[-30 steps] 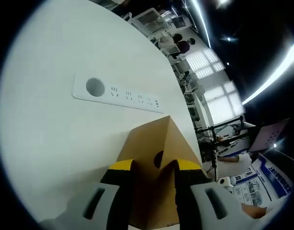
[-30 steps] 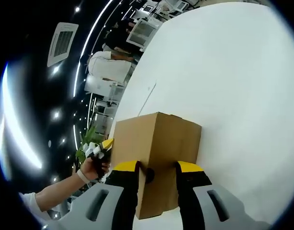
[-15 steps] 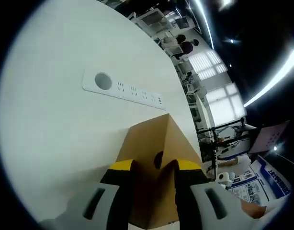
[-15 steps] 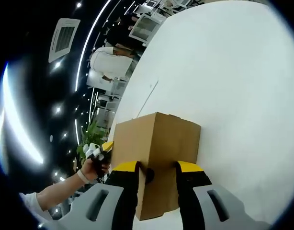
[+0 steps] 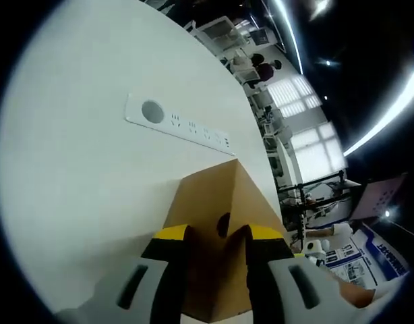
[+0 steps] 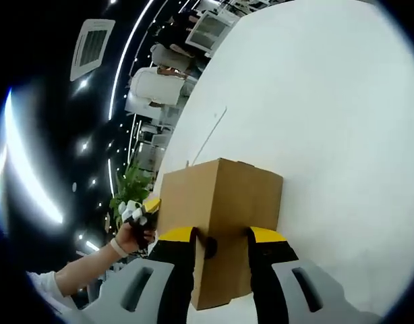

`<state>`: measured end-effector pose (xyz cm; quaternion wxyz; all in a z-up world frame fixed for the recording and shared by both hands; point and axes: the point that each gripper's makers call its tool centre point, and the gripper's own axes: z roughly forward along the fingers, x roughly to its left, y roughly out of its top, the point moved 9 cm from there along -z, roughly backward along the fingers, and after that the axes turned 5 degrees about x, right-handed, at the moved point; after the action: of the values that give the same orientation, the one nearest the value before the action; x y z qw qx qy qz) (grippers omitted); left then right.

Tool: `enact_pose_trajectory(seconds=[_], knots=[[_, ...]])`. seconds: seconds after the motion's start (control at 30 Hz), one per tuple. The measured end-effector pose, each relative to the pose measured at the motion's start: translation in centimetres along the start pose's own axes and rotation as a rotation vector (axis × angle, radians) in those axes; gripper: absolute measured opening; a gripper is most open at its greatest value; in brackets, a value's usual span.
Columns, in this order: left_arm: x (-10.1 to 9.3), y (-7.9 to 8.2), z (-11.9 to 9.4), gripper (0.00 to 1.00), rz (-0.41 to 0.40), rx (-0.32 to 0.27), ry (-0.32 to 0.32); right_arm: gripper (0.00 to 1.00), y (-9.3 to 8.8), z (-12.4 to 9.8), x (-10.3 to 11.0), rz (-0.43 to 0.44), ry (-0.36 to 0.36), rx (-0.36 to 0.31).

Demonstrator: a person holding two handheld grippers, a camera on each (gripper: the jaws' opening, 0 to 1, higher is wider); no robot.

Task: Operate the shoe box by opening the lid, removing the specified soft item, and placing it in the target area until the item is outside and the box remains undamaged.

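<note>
Both grippers [image 5: 216, 235] [image 6: 220, 235] pinch the ends of the box [image 6: 220, 196] on the white table [image 5: 79, 169], so lift the lid up slowly and evenly.

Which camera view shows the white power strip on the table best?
The left gripper view: the white power strip lies flat on the white table beyond the brown box, its round button and sockets visible. In the right gripper view, the table beyond the box looks bare.
</note>
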<state>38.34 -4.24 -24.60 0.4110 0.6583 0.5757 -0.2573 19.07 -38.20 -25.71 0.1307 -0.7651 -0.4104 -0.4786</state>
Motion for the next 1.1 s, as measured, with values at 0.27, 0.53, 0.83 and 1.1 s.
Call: enact_pose_trajectory(seconds=[0.27,0.53,0.83,1.1], knots=[[0.2,-0.5,-0.3,0.32,-0.012,-0.014,-0.002,0.29,0.4,0.1,0.0,-0.018,0.001,0.003],[0.1,-0.6,-0.4,0.32,-0.021,-0.010,0.004,0.29,1.0,0.2,-0.1,-0.033,-0.001,0.014],[0.2,-1.2,-0.8,0.32,-0.034,-0.013,0.009,0.29,1.5,0.4,-0.1,-0.045,-0.004,0.007],[0.3,-1.4,-1.0,0.32,-0.044,-0.012,0.009,0.29,2.0,0.6,-0.1,-0.055,-0.002,0.007]])
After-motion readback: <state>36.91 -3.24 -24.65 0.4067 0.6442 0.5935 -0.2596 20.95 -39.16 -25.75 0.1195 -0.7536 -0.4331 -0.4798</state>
